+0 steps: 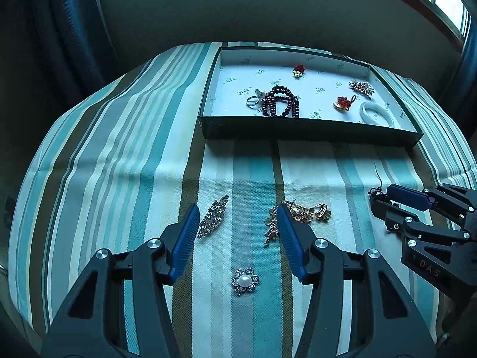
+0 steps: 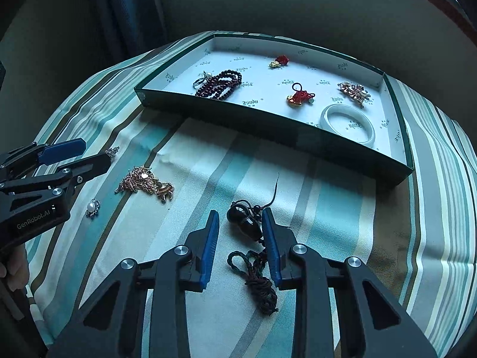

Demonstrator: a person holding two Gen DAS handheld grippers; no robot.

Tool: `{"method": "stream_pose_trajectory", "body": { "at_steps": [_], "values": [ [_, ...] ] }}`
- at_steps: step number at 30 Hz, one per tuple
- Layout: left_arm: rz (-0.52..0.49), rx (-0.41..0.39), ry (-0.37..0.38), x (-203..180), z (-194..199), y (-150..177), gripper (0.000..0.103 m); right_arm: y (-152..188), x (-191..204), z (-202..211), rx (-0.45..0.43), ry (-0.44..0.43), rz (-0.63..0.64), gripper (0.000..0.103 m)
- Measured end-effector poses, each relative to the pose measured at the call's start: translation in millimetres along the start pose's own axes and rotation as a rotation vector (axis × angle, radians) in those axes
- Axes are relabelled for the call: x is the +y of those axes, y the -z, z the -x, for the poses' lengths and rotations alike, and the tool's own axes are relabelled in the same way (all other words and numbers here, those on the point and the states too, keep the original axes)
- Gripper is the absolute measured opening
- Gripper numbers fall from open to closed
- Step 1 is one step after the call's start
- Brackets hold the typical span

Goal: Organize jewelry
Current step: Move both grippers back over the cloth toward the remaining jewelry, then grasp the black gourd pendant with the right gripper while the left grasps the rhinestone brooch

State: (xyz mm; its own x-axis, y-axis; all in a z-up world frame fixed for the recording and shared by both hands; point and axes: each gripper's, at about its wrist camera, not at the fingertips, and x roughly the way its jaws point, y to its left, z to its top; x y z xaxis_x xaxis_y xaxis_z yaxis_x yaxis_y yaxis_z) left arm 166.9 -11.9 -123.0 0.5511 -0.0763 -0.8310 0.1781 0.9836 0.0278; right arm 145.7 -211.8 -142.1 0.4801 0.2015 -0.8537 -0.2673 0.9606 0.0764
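- Six pieces are already lying inside the green box [image 1: 310,132]: a bead bracelet [image 1: 280,101], ring [image 1: 254,100], two red charms, a brooch and a white bangle [image 1: 377,112].
- Four are still waiting on the striped cloth in front of the box.
- The left gripper [image 1: 238,223] is hovering half open and empty, between the rhinestone clip [image 1: 213,216] and gold chain [image 1: 298,213].
- The right gripper [image 2: 240,226] is bracketing the dark gourd pendant [image 2: 244,222]; one pad is touching, so no firm grip is showing.
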Motion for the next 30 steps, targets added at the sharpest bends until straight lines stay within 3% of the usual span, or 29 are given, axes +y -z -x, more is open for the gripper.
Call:
{"method": "stream_pose_trajectory", "body": {
  "at_steps": [6,9,30],
  "values": [
    [0.002,0.007,0.003,-1.1,-3.7,-0.3,0.053,-1.9,0.9,-5.9,0.010,-0.003,0.008,0.029],
    [0.002,0.009,0.005,-1.1,-4.1,-0.1,0.053,-3.1,1.3,-7.3,0.008,0.016,0.017,0.021],
    [0.006,0.035,-0.011,9.3,5.3,14.3,0.053,29.7,-38.1,24.7,0.005,0.069,-0.110,0.021]
  ]
}}
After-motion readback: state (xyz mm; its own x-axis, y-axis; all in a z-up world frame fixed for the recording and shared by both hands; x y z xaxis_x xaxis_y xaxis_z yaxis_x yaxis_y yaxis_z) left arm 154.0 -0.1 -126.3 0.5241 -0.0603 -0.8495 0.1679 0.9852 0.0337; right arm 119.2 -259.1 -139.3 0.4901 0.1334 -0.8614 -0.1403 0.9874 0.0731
